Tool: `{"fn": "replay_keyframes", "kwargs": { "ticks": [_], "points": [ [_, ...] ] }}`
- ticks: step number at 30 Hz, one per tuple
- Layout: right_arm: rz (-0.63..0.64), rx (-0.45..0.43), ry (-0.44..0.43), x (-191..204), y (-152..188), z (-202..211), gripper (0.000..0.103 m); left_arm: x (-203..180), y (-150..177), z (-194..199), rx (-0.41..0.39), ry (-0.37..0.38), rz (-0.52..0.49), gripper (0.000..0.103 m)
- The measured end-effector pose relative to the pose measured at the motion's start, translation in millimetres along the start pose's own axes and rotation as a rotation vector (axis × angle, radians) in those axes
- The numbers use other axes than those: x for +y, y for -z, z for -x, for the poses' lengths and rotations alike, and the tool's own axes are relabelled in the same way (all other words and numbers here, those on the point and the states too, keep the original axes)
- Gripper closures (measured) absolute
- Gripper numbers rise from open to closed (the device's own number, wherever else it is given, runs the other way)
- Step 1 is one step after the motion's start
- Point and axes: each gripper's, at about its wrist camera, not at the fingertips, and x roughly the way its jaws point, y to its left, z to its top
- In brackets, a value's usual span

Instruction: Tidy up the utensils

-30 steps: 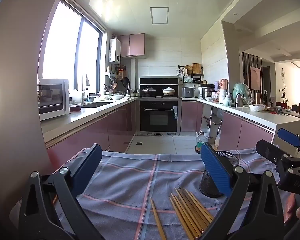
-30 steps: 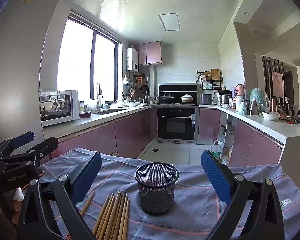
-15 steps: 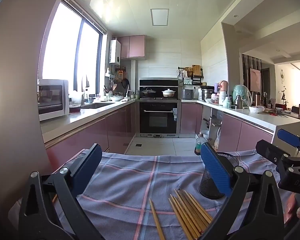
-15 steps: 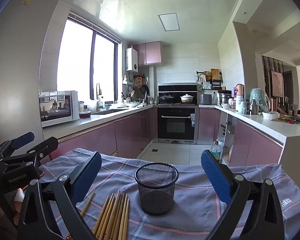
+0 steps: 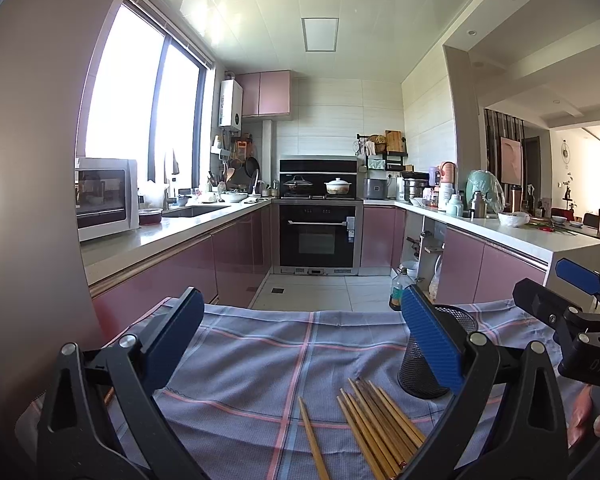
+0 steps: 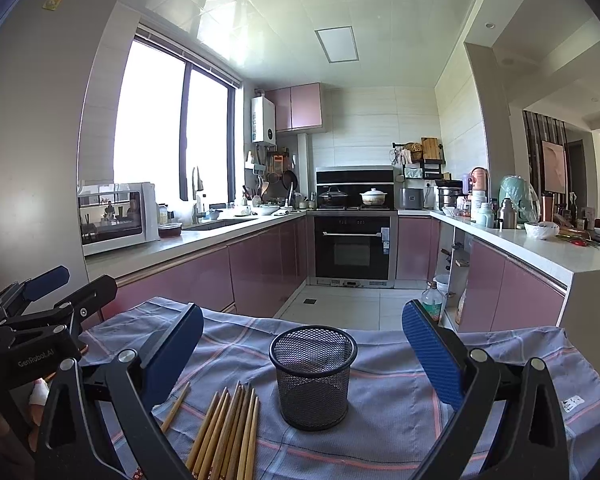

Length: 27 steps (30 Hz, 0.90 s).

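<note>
A black mesh holder (image 6: 313, 376) stands upright and empty on a checked cloth (image 6: 396, 412). Left of it lies a bundle of several wooden chopsticks (image 6: 226, 436), with one loose chopstick (image 6: 175, 406) further left. In the left wrist view the bundle (image 5: 380, 424) lies near the right finger, a single chopstick (image 5: 312, 440) beside it, and the holder (image 5: 428, 360) is partly hidden behind that finger. My left gripper (image 5: 300, 344) is open above the cloth, nothing between its fingers. My right gripper (image 6: 304, 356) is open too, framing the holder from the near side.
The cloth (image 5: 260, 360) covers a table whose far edge drops to the kitchen floor. Pink cabinets and counters run along both sides, with an oven (image 6: 352, 248) at the back. A bottle (image 6: 431, 302) stands on the floor beyond the table's far right.
Almost nothing has changed. The left wrist view has crept slightly, so the chopsticks and holder sit a touch higher in frame. Both grippers stay open.
</note>
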Motion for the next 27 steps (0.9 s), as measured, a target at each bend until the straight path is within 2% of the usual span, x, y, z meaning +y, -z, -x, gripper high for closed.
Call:
{"fn": "replay_keyframes", "kwargs": {
  "ticks": [27],
  "points": [
    [0.000,0.008,0.003,1.2,-0.8,-1.4,0.007,-3.1,1.5,-2.2,0.007,0.002,0.001,0.006]
  ]
}}
